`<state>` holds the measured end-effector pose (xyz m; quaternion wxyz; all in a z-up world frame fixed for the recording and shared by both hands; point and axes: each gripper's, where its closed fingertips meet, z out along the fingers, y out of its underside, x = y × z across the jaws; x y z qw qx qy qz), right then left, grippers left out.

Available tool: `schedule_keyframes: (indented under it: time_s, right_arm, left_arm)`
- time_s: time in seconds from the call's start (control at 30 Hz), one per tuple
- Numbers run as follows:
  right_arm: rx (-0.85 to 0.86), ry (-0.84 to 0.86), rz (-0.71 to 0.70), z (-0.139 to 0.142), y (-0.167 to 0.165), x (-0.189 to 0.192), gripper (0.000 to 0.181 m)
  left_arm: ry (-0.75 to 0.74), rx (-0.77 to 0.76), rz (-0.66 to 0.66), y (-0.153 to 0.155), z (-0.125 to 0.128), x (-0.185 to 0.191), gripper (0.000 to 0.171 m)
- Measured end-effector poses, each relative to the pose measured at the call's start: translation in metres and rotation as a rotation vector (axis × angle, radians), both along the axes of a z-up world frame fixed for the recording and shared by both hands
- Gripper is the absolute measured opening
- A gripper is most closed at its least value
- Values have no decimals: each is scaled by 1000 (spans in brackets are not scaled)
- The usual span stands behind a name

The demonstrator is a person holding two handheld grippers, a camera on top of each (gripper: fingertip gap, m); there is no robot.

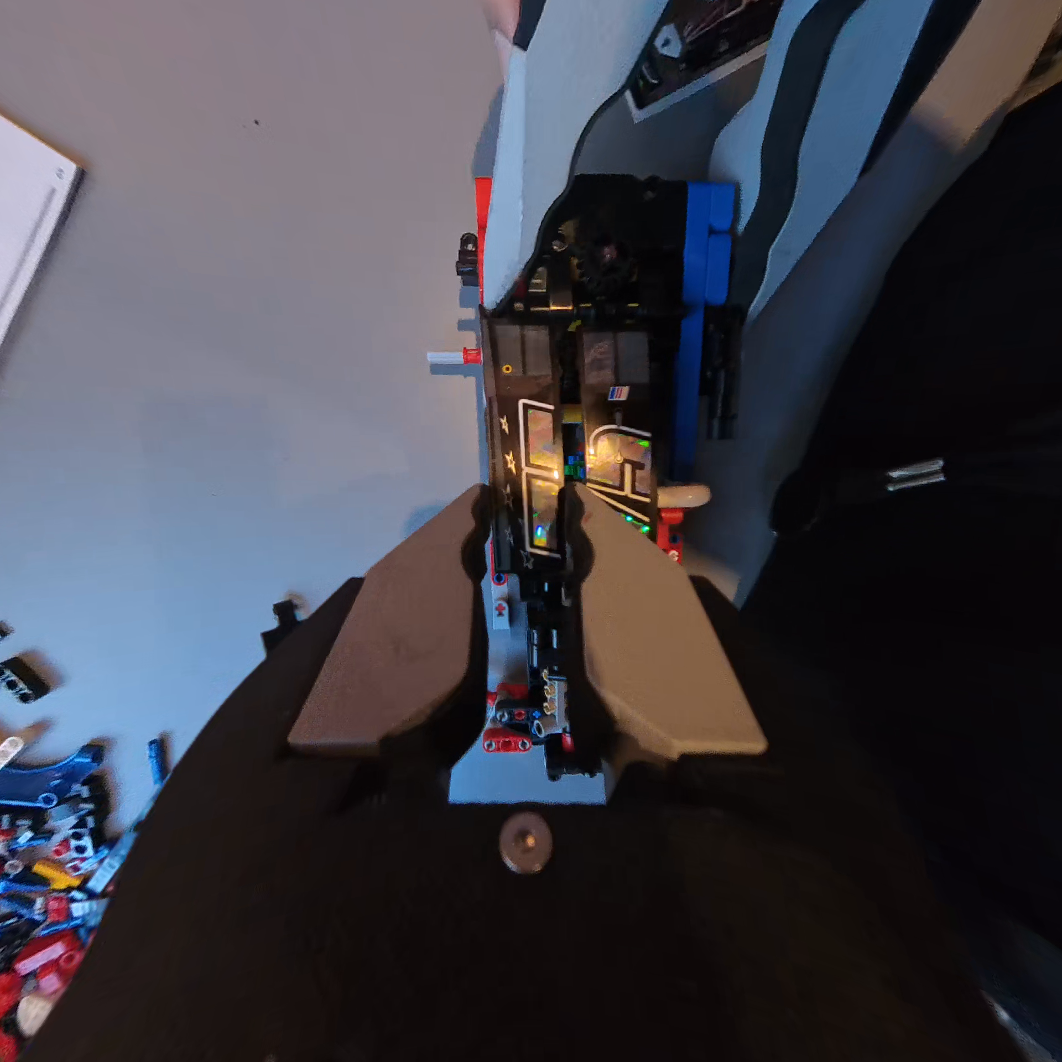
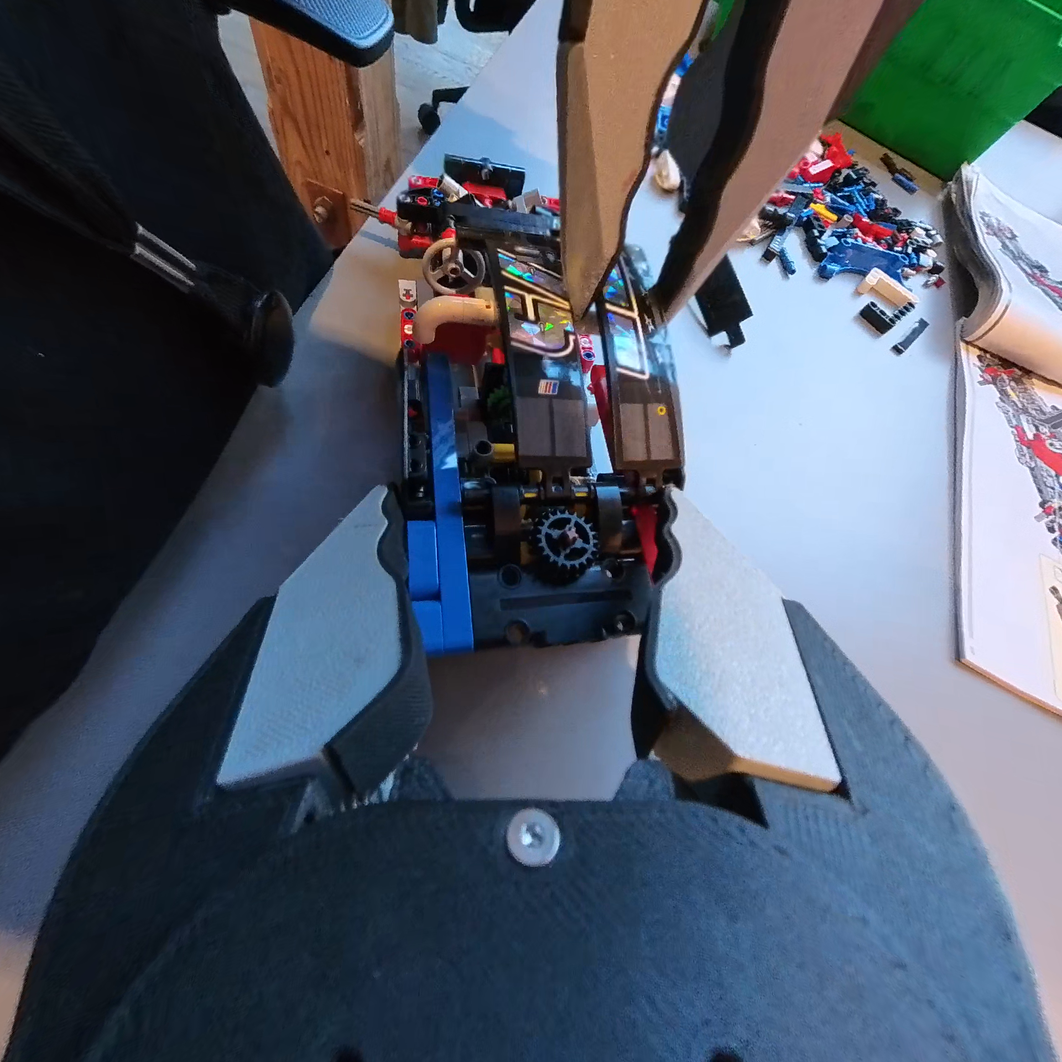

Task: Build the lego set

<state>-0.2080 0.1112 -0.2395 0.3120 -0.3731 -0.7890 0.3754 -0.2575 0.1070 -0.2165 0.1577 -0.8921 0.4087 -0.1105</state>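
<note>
A partly built lego vehicle (image 2: 551, 437), black with a blue side beam (image 2: 442, 517), a black gear (image 2: 563, 540) at its rear and a grey steering wheel (image 2: 454, 267), lies on the white table (image 2: 776, 460). My right gripper (image 2: 531, 546) is shut on the model's rear end, one finger on the blue beam, the other on the far side. My left gripper (image 1: 526, 534) comes from above and is shut on one of the model's two black hinged panels (image 1: 537, 460), which carry shiny stickers. The left gripper also shows in the right wrist view (image 2: 620, 304).
A pile of loose red, blue and black pieces (image 2: 850, 230) lies at the back right; it shows in the left wrist view (image 1: 46, 862) too. An open instruction booklet (image 2: 1011, 460) lies at the right. A green box (image 2: 948, 74) and a wooden post (image 2: 322, 115) stand behind. The table edge runs along the left. Left tips to right tips: about 7 cm.
</note>
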Motion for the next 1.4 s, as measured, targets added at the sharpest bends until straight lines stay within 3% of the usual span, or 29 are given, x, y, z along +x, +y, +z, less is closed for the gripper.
schedule_keyframes:
  time_s: [0.17, 0.43, 0.73, 1.13, 1.4]
  right_arm:
    - [-4, 14, 8, 0, -2, 1, 85]
    - [-23, 9, 19, 0, -6, 2, 85]
    - [-24, 10, 5, 1, -7, -1, 84]
    - [-61, 17, 20, 2, -10, -1, 85]
    - [-58, -1, 24, 2, -10, -1, 85]
  left_arm:
    - [16, 10, -76, -2, 0, 2, 23]
    - [-50, -15, -73, -6, -4, 3, 23]
    - [7, 58, -168, -2, -5, -4, 23]
    - [-106, -47, -104, -8, -8, -2, 22]
    - [-109, -26, -92, -10, -8, -1, 23]
